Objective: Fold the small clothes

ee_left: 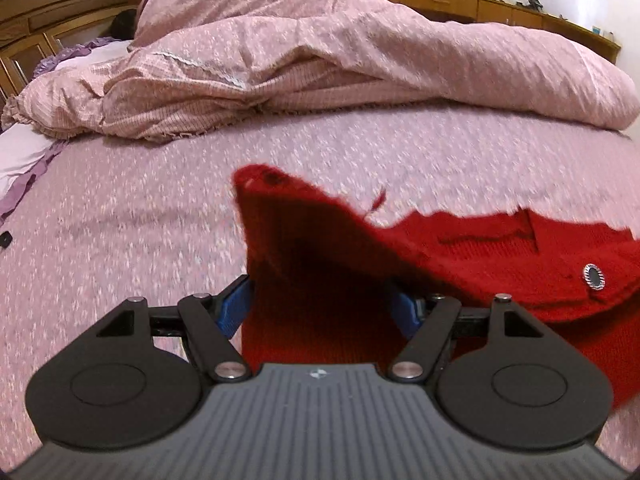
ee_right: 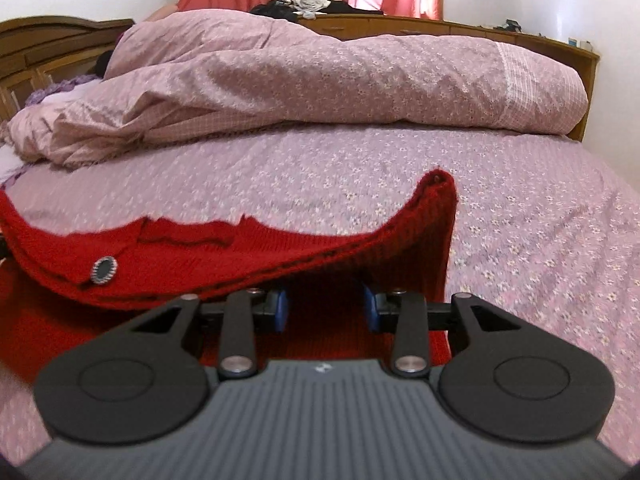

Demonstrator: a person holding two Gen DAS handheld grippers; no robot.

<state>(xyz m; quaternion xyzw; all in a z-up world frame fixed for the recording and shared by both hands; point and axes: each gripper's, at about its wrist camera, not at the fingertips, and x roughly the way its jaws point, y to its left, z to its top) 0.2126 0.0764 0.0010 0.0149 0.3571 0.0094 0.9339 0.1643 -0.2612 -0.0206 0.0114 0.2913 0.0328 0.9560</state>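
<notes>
A small red knitted cardigan (ee_left: 500,256) with a dark round button (ee_left: 593,276) is lifted above the bed between both grippers. My left gripper (ee_left: 320,304) holds its left corner, which stands up in a peak; the blue fingertips (ee_left: 236,312) are partly hidden by the cloth draped over them. In the right wrist view the same cardigan (ee_right: 200,248) with its button (ee_right: 105,271) sags to the left. My right gripper (ee_right: 326,308) holds the right corner, with the cloth hanging over its blue fingertips (ee_right: 280,310).
The bed sheet (ee_right: 520,220) is pink-purple with small flowers. A bunched pink duvet (ee_right: 320,80) lies across the far side. A wooden headboard (ee_left: 48,12) stands at the far left, and a wooden cabinet (ee_right: 440,28) with clothes sits behind, under red curtains.
</notes>
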